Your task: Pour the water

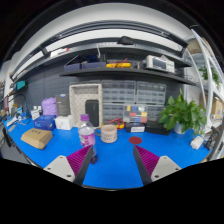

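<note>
Claw [111, 165] with fingers spread wide and holding nothing above a blue table [110, 160]; just ahead and slightly left of the fingers stand a clear bottle [87, 135] with a pink cap and a tan cup [108, 133], with a green plant [182, 112] farther right.

Blue table [110, 165] — dark shelving [120, 72] behind
</note>
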`<state>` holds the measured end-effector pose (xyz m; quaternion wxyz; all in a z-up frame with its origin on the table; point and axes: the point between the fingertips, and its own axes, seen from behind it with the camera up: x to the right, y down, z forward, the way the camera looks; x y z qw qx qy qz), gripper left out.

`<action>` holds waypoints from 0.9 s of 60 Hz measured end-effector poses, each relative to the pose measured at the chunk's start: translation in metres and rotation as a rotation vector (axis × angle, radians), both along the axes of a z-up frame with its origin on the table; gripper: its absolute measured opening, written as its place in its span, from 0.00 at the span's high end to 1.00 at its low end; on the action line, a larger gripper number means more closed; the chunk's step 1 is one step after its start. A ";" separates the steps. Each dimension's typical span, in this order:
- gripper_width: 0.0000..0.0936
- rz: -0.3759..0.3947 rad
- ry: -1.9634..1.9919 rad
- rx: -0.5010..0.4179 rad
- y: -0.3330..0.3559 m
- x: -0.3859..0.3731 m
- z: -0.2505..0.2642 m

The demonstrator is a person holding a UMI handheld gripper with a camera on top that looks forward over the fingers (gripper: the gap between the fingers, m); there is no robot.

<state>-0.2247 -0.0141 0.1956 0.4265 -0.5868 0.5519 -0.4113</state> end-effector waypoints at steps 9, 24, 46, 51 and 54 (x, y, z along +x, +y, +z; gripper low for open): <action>0.11 0.082 0.048 0.013 0.040 0.010 -0.029; 0.10 0.105 0.079 -0.007 0.099 0.079 -0.083; 0.23 0.066 -0.028 -0.019 0.121 0.166 -0.100; 0.44 0.024 -0.091 0.001 0.116 0.177 -0.095; 0.48 0.018 -0.100 0.018 0.115 0.179 -0.095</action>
